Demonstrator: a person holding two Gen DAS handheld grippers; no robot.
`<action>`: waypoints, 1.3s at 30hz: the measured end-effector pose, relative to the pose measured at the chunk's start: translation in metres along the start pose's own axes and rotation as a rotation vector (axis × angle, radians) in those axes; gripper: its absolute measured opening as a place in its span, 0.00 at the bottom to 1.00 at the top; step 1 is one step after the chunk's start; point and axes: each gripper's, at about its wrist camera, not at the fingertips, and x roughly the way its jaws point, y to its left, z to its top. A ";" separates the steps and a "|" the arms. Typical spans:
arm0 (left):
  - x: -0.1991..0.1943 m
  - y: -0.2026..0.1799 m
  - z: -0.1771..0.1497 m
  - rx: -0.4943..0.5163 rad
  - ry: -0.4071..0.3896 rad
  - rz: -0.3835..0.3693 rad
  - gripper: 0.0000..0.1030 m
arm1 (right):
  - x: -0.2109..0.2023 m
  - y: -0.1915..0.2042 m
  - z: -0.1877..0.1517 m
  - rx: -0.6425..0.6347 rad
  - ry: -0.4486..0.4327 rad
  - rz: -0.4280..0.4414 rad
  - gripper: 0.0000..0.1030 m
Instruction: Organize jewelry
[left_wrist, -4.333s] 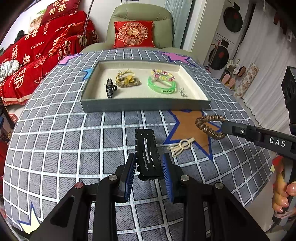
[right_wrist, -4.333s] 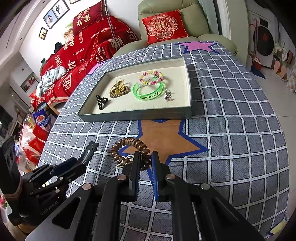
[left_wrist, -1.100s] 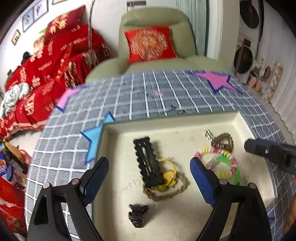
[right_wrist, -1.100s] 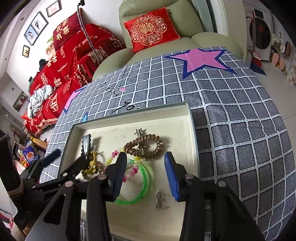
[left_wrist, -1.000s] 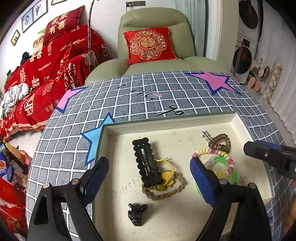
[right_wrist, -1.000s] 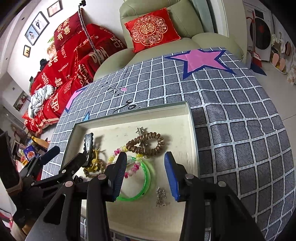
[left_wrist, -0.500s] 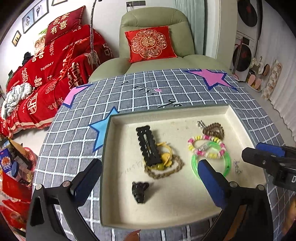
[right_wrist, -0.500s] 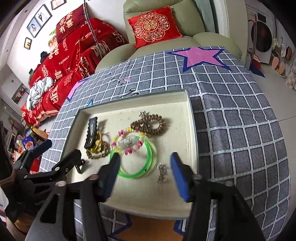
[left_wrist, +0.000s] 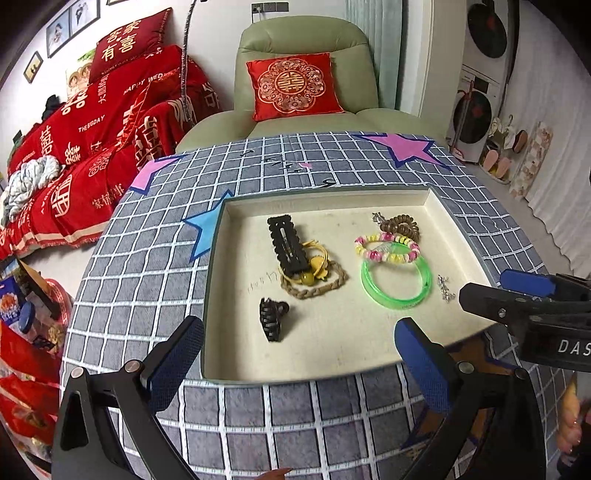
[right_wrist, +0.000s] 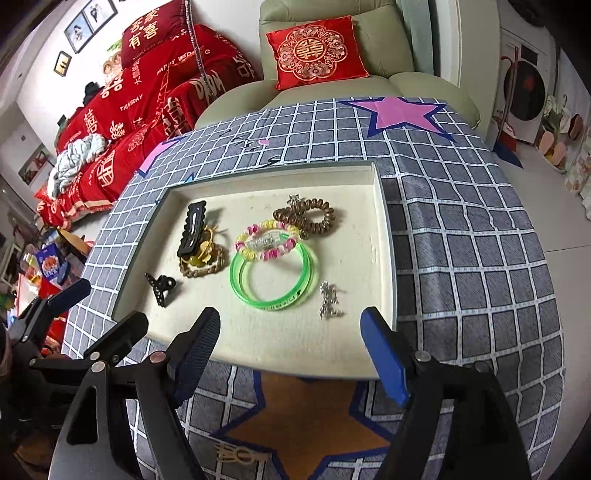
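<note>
A cream tray (left_wrist: 457, 221) (right_wrist: 384, 221) on the checked cloth holds a flat black clip (left_wrist: 287, 245) (right_wrist: 192, 228), a brown coil hair tie (left_wrist: 402, 225) (right_wrist: 306, 217), a bead bracelet (left_wrist: 386, 249) (right_wrist: 266, 240), green bangles (left_wrist: 396, 281) (right_wrist: 274, 277), a braided band (left_wrist: 314, 283), a black claw clip (left_wrist: 272, 318) (right_wrist: 161, 287) and silver earrings (left_wrist: 445, 288) (right_wrist: 329, 300). My left gripper (left_wrist: 300, 350) is open and empty at the tray's near edge. My right gripper (right_wrist: 295, 343) is open and empty over the near rim. A beige clip (right_wrist: 238, 457) lies on the orange star.
A green armchair (left_wrist: 306, 74) with a red cushion stands behind the table. A sofa with red blankets (left_wrist: 92, 136) is at the left. Washing machines (left_wrist: 480, 74) stand at the right. Pink and blue stars mark the cloth.
Both grippers let go of the black clip and the coil hair tie in the tray, opened wide, and have drawn back toward the tray's near edge.
</note>
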 end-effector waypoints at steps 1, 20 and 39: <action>-0.002 0.000 -0.002 0.000 0.000 0.002 1.00 | 0.000 0.000 -0.002 0.000 0.002 -0.003 0.79; -0.067 0.013 -0.068 -0.042 -0.032 0.053 1.00 | -0.054 0.013 -0.064 0.003 -0.097 -0.041 1.00; -0.141 -0.005 -0.120 -0.039 -0.152 0.098 1.00 | -0.145 0.046 -0.142 -0.057 -0.275 -0.208 1.00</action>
